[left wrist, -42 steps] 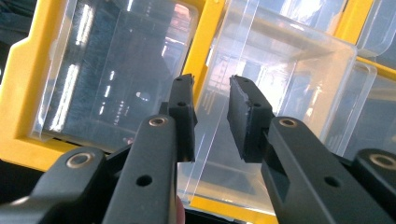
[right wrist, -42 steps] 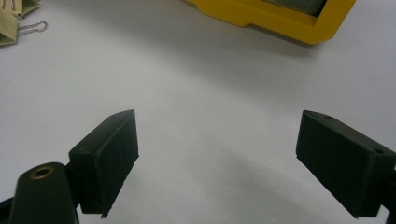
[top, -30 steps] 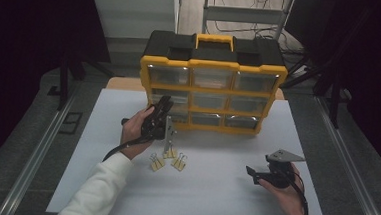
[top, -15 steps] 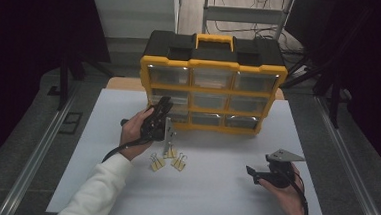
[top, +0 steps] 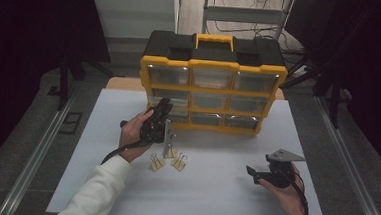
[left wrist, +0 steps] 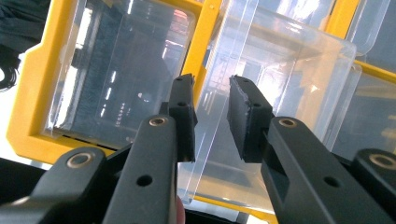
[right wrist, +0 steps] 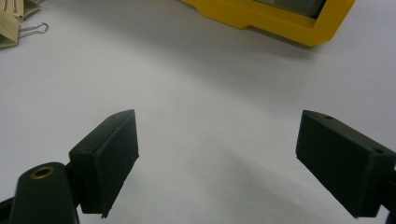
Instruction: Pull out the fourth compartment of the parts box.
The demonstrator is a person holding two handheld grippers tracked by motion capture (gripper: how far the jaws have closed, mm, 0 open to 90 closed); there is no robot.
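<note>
Left tongs (left wrist: 211, 114) narrowly apart with the front edge of a clear plastic drawer (left wrist: 275, 93) between their pads, at the yellow organiser (top: 212, 91), binder clips (top: 168, 158) just beneath them, right tongs (right wrist: 217, 163) wide apart over bare white table (right wrist: 210, 84).

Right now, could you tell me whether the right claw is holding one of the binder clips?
No, the right claw stands wide open over bare white table, and the binder clips lie apart from it.

The drawer cabinet (top: 212, 84) is standing at the desk's (top: 213, 199) back; binder clips (top: 167, 158) are lying just before it, toward its left.
</note>
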